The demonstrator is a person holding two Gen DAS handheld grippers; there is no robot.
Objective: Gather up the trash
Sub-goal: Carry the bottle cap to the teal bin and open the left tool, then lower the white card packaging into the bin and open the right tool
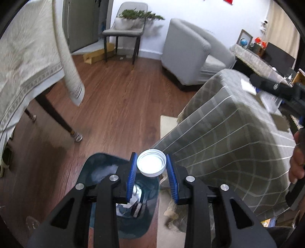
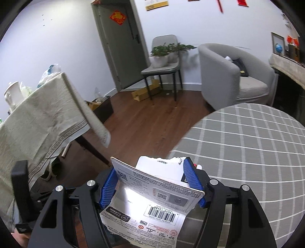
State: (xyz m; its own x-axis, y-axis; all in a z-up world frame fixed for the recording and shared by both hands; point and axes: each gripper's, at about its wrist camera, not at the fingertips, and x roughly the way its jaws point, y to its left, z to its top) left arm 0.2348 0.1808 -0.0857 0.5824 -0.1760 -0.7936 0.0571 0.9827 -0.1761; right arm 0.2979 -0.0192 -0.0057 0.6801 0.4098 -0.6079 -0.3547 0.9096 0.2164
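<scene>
The left gripper (image 1: 151,166) jaws pinch a light, rigid bottle cap (image 1: 151,164) across its ribbed rim above the trash bin (image 1: 99,167); the right gripper (image 2: 151,183) jaws clamp flimsy, bent card packaging (image 2: 150,198) by its edges.

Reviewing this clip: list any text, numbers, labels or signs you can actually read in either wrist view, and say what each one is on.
"196559 13488": under the barcode on the torn cardboard package in the right gripper, seen upside down; digits uncertain.
"A1" and "10": same package, lower edge.
Remaining fine print and QR codes on the package: too small to read.
Red door decoration and wall posters: blurred, unreadable.
White bottle cap in the left gripper: no text.
</scene>
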